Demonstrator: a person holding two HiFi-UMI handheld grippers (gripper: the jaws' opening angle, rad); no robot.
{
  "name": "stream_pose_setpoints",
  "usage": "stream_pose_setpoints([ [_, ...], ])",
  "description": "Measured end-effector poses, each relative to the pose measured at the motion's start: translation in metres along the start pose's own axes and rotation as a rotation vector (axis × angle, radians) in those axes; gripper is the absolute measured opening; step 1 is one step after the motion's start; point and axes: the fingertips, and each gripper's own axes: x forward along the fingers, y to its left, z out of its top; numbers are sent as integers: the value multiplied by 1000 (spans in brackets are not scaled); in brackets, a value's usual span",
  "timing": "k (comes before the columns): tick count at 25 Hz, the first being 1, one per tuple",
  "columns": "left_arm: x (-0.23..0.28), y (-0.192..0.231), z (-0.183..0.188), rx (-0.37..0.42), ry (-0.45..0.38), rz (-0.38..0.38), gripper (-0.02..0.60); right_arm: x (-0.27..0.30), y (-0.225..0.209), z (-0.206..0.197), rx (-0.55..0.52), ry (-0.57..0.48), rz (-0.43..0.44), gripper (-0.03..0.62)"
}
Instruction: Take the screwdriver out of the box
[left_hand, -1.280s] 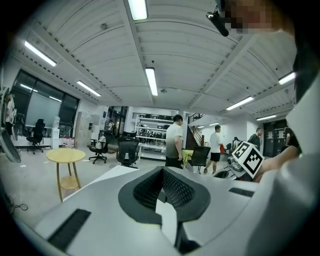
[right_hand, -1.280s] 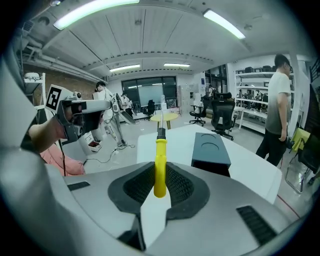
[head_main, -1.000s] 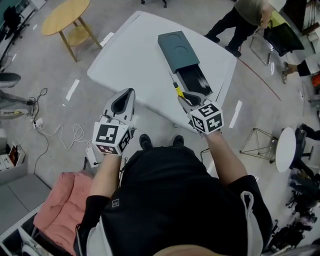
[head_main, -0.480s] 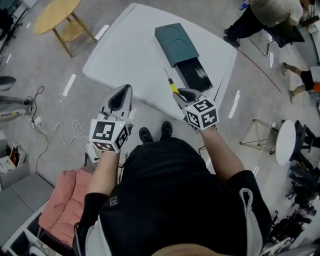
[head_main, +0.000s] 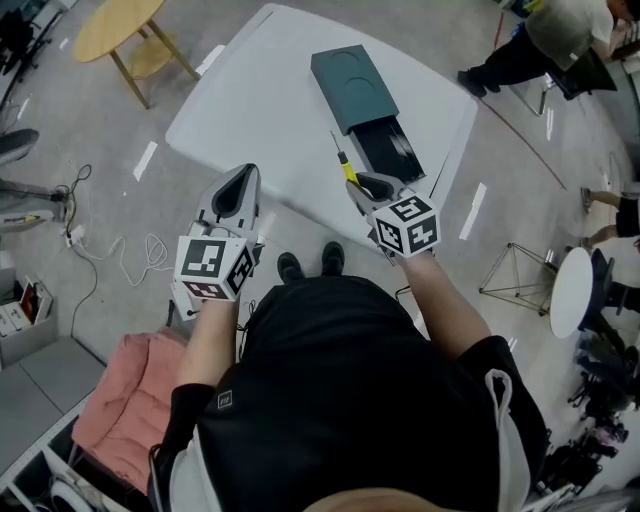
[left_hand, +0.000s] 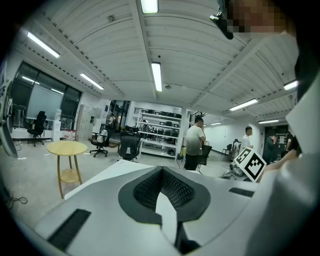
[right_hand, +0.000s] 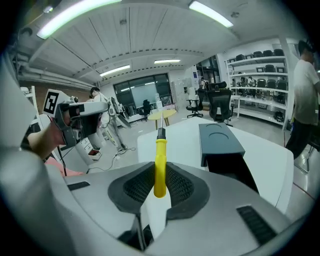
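Right gripper view shows the right claw (right_hand: 160, 169) clenching a yellow screwdriver (right_hand: 160, 150); the left claw (left_hand: 161, 170) is closed, empty.

box (head_main: 352, 88) on table (head_main: 255, 115) | screwdriver (head_main: 347, 168) before box, in right tongs (head_main: 368, 183) | left tongs (head_main: 244, 180) leftward

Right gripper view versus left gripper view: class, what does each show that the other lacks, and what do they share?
Only the right gripper view: the yellow-handled screwdriver clamped in the jaws of the right gripper, and the dark box with its tray slid out. Only the left gripper view: the left gripper, jaws together and empty. Both: the white table and the round wooden table.
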Motion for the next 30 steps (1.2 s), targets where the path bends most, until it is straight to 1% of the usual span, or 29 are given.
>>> stream_pose_setpoints([
  [4,-3,0,5,3,-12,23,8,-22,-2,23,-3,-81,11,80],
  [8,-7,3,14,21,-23,43,8,-46,8,51,-21,-173,35,80],
  [14,-15,6,26,41,-46,74,8,-73,22,80,-59,-256,63,80],
  [19,-19,9,31,54,-56,92,8,-83,25,95,-80,-295,67,80],
  [30,-21,15,32,57,-59,101,8,-85,28,98,-80,-317,70,80],
])
